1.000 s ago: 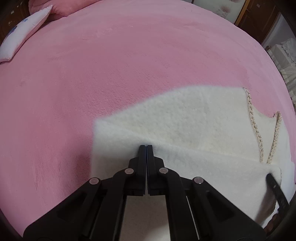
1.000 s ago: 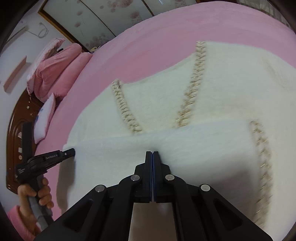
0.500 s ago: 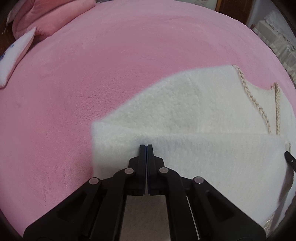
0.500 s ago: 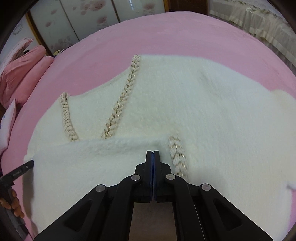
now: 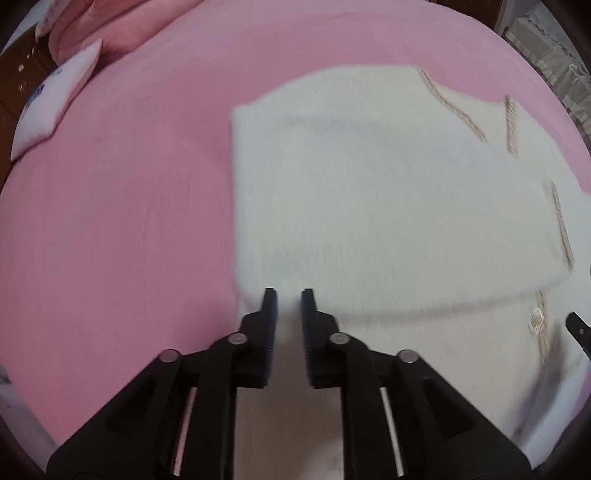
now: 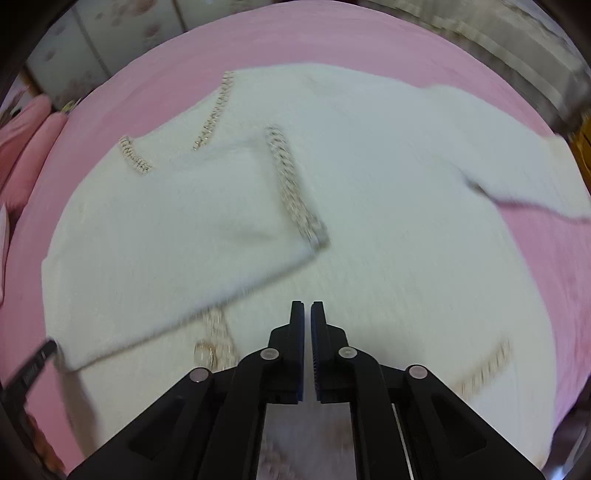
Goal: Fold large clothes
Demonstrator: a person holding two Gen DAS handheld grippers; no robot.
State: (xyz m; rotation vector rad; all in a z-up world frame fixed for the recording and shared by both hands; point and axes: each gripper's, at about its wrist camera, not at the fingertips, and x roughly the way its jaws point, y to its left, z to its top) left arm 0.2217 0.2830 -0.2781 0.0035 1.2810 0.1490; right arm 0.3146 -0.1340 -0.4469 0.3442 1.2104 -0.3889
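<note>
A fluffy white cardigan (image 5: 388,221) with gold braid trim lies spread on the pink bed (image 5: 110,221). One side flap (image 6: 177,236), edged with braid (image 6: 295,192), is folded over the body; the other sleeve (image 6: 535,177) stretches out to the right. My left gripper (image 5: 289,295) hovers over the flap's near left corner, its jaws opening with nothing pinched between them. My right gripper (image 6: 307,308) hangs over the cardigan's body beside the flap's near edge, jaws opening by a narrow gap, nothing held. A button (image 6: 205,354) shows below the flap.
Pink pillows (image 5: 103,26) and a small white cushion (image 5: 55,99) lie at the head of the bed by a dark wooden headboard (image 5: 14,74). A floral-panelled wardrobe (image 6: 110,37) and cream lace fabric (image 6: 517,44) stand beyond the bed. Pink blanket surrounds the cardigan.
Both grippers were shut on the flap's edge; now their jaws have parted and the flap lies flat on the body. Both have drawn back from the released edge.
</note>
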